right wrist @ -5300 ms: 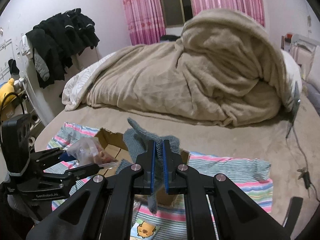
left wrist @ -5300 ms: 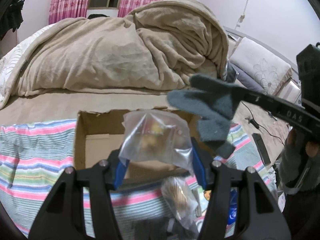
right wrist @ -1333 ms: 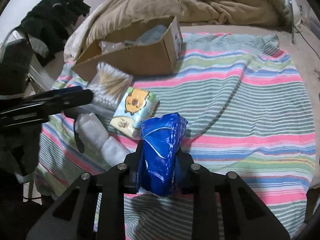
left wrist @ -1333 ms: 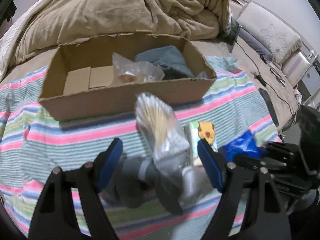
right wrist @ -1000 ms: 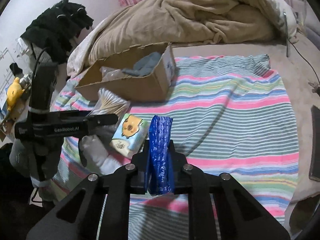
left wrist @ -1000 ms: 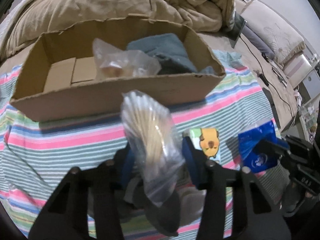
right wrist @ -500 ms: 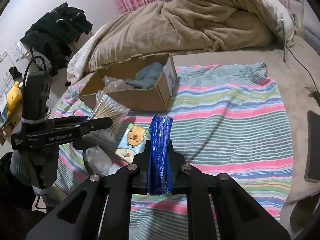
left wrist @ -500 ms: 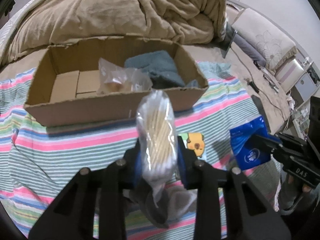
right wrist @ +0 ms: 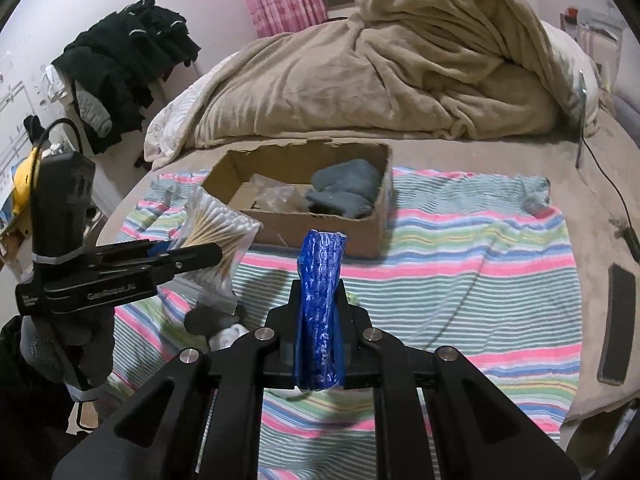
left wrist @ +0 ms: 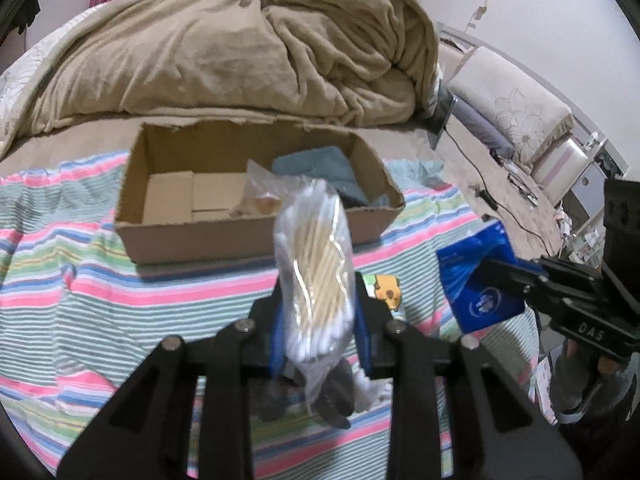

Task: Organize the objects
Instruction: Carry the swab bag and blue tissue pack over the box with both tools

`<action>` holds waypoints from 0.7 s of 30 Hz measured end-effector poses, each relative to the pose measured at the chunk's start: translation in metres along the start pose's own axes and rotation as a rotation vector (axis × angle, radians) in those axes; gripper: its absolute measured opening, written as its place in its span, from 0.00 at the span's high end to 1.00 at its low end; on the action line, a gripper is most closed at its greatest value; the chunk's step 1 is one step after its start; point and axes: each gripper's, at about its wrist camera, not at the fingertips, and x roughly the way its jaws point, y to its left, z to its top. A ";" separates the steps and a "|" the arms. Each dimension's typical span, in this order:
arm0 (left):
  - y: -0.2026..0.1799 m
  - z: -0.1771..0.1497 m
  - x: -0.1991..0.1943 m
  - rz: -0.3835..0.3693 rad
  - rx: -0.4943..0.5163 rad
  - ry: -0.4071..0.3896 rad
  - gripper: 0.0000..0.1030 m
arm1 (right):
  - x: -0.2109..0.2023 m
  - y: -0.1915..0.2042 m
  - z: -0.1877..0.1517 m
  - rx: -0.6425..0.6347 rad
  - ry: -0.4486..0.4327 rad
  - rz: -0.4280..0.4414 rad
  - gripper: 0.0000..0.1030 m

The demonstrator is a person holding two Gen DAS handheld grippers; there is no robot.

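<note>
My left gripper (left wrist: pixel 318 320) is shut on a clear bag of cotton swabs (left wrist: pixel 314 268) and holds it above the striped blanket, in front of the open cardboard box (left wrist: pixel 256 236). The bag also shows in the right wrist view (right wrist: pixel 218 240). My right gripper (right wrist: pixel 320 332) is shut on a blue tissue pack (right wrist: pixel 320 312), held upright above the blanket; it also shows in the left wrist view (left wrist: pixel 478 276). The box (right wrist: pixel 320 236) holds a grey-blue cloth (right wrist: pixel 348 188) and a clear plastic bag (right wrist: pixel 276 196).
A tissue pack with a cartoon print (left wrist: pixel 386 286) and grey-white socks (left wrist: pixel 340 396) lie on the striped blanket (right wrist: pixel 480 248). A bunched beige duvet (left wrist: pixel 240 52) lies behind the box. A dark phone (right wrist: pixel 618 300) lies at the right bed edge. Black clothes (right wrist: pixel 124 60) hang at left.
My left gripper closed on the cotton swab bag and lifted it off the blanket. My right gripper raised the blue tissue pack and both moved back from the box.
</note>
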 end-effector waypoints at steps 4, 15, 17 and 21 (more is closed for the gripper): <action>0.004 0.002 -0.013 -0.004 0.016 -0.037 0.72 | 0.002 0.011 0.009 -0.012 0.001 -0.009 0.88; 0.032 0.023 -0.037 0.029 0.002 -0.115 0.72 | 0.015 0.039 0.037 -0.041 -0.025 0.003 0.88; 0.039 0.027 -0.039 0.035 -0.004 -0.127 0.72 | 0.018 0.046 0.043 -0.053 -0.027 0.011 0.88; 0.049 0.033 -0.038 0.041 -0.017 -0.138 0.72 | 0.019 0.055 0.055 -0.067 -0.045 0.028 0.88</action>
